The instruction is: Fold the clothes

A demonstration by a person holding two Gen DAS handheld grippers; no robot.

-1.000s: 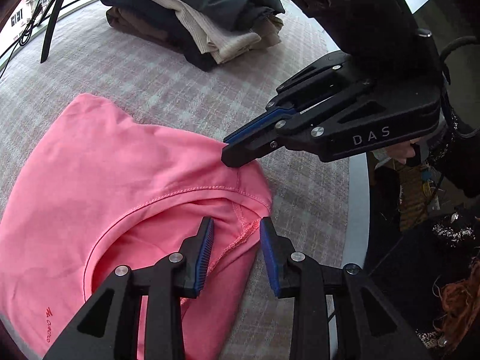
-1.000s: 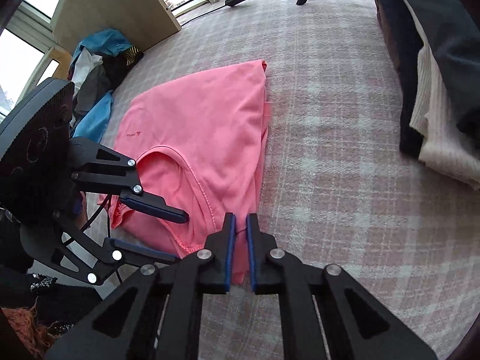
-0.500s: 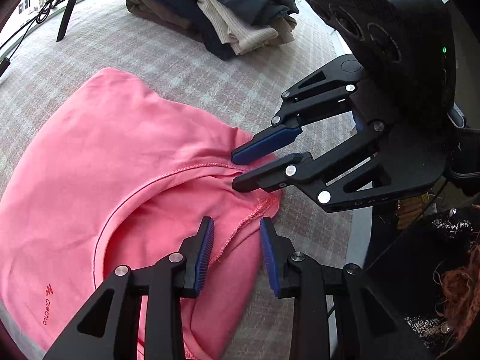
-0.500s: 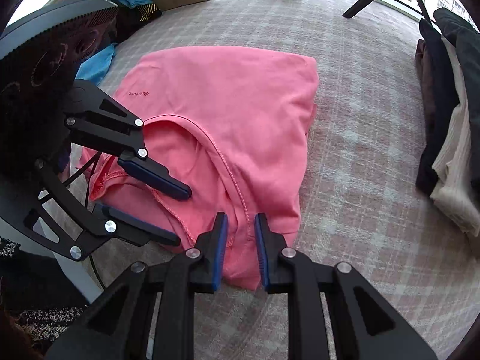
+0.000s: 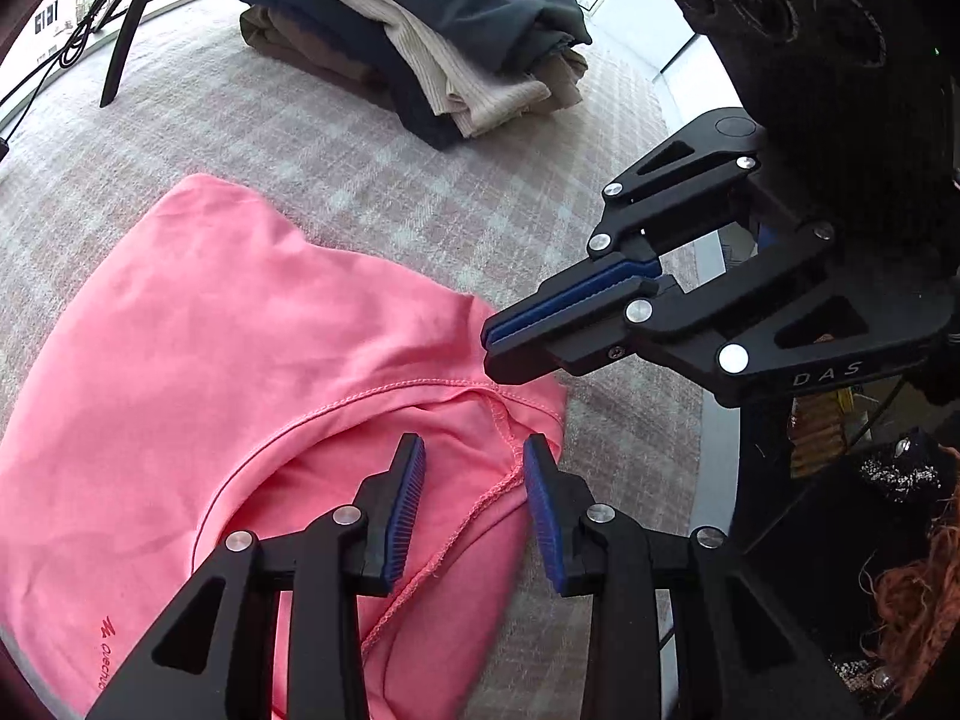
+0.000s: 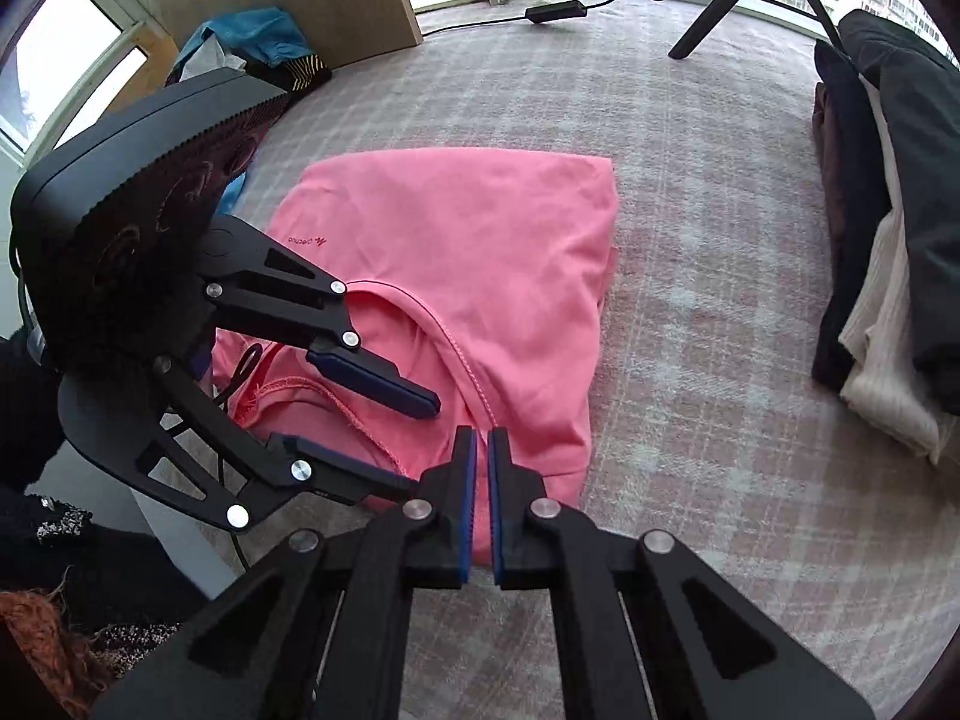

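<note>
Left wrist view shows the pink shirt (image 5: 252, 372) lying on the plaid cover (image 5: 336, 150), its neckline seam directly under the left gripper (image 5: 474, 507), whose jaws stand spread over the cloth without pressing it. Just ahead and to its right, the right gripper (image 5: 489, 342) has just been closing, and its pads now look pinched on the collar edge. To fold well, I would close the left one on the seam too, then lift both evenly so the fabric stays taut. Beyond both grippers, well apart, sits the stack of folded clothes (image 5: 420, 30).
</note>
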